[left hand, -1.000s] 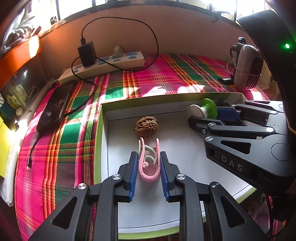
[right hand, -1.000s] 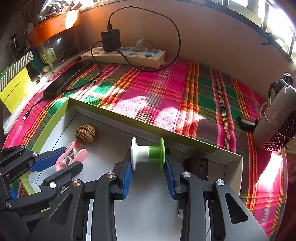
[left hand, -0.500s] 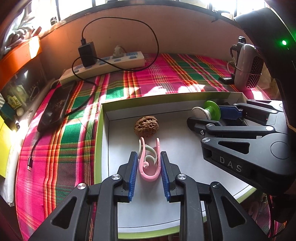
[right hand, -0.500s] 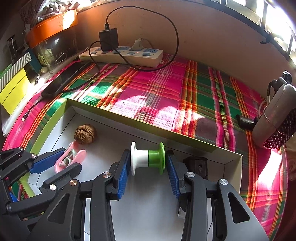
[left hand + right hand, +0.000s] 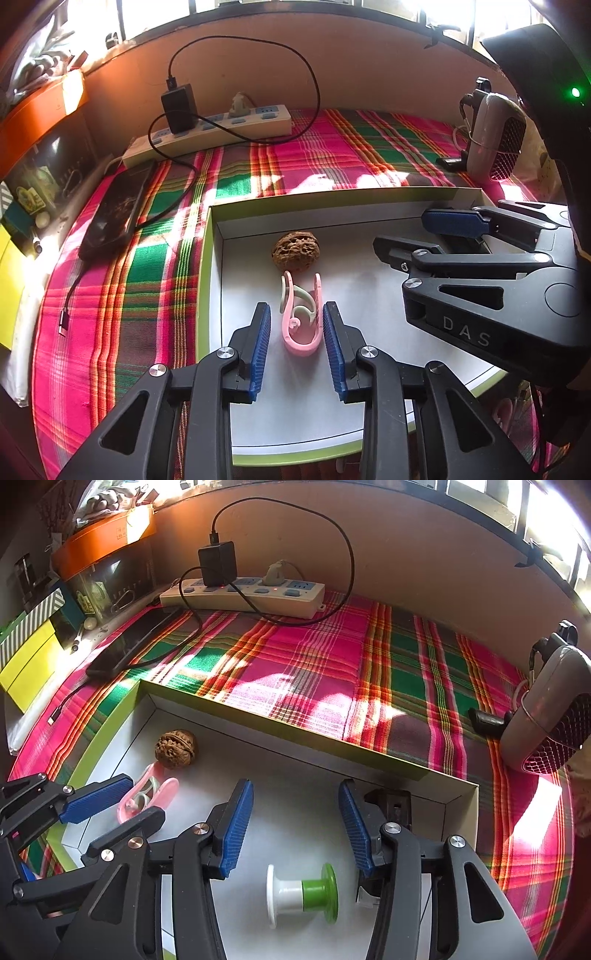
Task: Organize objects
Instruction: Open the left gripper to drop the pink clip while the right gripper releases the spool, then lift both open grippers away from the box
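Note:
A shallow white box with a green rim lies on the plaid cloth. Inside it are a brown walnut, a pink and pale green clip and a white and green spool. My left gripper straddles the clip, which rests on the box floor; its jaws are opening and a gap shows at the left pad. My right gripper is opening too, with nothing gripped. The spool lies on its side on the floor below its fingers.
A small black object sits in the box's far right corner. Beyond the box are a power strip with a charger and cable, a dark phone at the left and a small fan at the right.
Both pairs of jaws have spread apart. The spool has left the right pads and lies lower in the view on the box floor. The clip stayed in place as the left pads drew off it.

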Available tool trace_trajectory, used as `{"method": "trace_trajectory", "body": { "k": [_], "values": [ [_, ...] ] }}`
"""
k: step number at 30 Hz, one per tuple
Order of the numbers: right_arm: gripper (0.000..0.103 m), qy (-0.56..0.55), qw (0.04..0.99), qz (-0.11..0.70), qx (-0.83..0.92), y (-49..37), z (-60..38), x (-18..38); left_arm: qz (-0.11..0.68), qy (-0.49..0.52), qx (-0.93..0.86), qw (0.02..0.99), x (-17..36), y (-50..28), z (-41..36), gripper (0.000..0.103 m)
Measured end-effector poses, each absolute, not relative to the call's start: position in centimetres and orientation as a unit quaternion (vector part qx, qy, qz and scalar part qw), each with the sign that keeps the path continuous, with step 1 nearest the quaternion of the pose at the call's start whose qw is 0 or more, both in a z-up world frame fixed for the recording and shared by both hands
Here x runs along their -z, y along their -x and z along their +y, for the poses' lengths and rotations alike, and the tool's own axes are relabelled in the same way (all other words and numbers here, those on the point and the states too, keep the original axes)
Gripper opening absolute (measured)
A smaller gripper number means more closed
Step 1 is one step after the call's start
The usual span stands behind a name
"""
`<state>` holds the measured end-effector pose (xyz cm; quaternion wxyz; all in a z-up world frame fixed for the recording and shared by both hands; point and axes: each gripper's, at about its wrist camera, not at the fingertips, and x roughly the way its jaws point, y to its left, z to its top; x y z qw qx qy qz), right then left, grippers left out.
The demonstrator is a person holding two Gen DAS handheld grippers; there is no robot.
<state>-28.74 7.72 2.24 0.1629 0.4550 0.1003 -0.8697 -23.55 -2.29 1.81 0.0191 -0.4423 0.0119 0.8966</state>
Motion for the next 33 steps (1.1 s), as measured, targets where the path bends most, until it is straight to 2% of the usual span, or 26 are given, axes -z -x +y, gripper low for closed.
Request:
{"method": "trace_trajectory", "body": {
  "k": [33],
  "values": [
    [0.05,-0.405,0.147,0.054,0.901,21.7,10.8,-6.1,-0.004,0.404,-0.914,0.021,-5.2,18.0,-2.6,0.029]
  ]
}}
